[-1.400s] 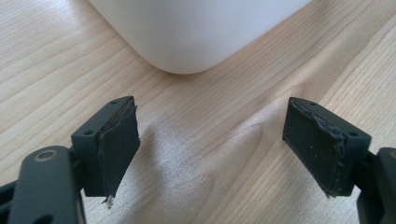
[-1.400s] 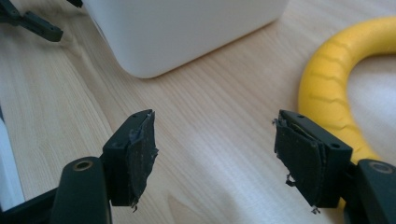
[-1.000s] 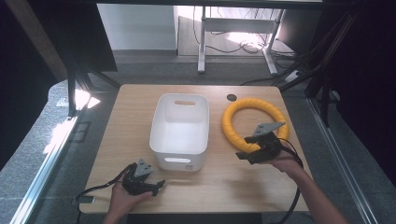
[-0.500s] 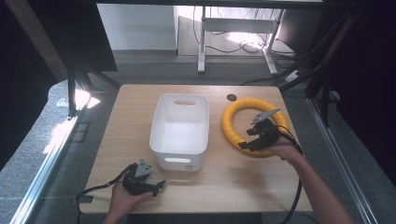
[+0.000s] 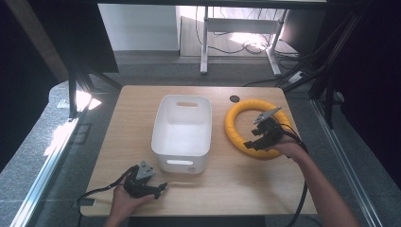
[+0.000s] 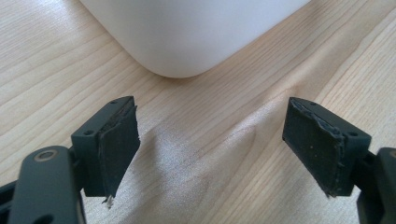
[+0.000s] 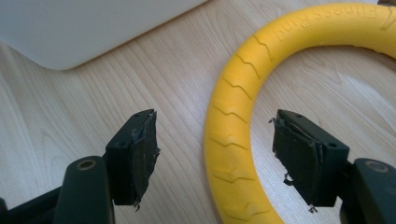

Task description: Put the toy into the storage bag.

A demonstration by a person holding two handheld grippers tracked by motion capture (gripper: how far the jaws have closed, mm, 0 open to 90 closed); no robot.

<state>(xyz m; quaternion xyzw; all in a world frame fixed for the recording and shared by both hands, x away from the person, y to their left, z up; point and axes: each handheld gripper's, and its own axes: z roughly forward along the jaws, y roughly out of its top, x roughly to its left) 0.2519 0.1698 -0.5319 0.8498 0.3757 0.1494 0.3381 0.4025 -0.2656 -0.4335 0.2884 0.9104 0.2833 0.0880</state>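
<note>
Here the right gripper [image 5: 251, 140] stands with jaws spread, straddling the near-left arc of the yellow ring [image 5: 236, 113], which lies flat by the tabletop's [image 5: 132, 113] right edge. The left gripper [image 5: 161, 187], also released, rests near the front edge before the white bin [image 5: 182, 163].

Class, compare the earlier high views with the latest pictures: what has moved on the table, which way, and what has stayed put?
The right gripper moved in over the near-left part of the yellow foam ring, its open jaws now straddling the band, not yet closed. The ring itself has not shifted. The left gripper stayed open near the table's front edge, and the white plastic bin kept its place on the wooden table.
</note>
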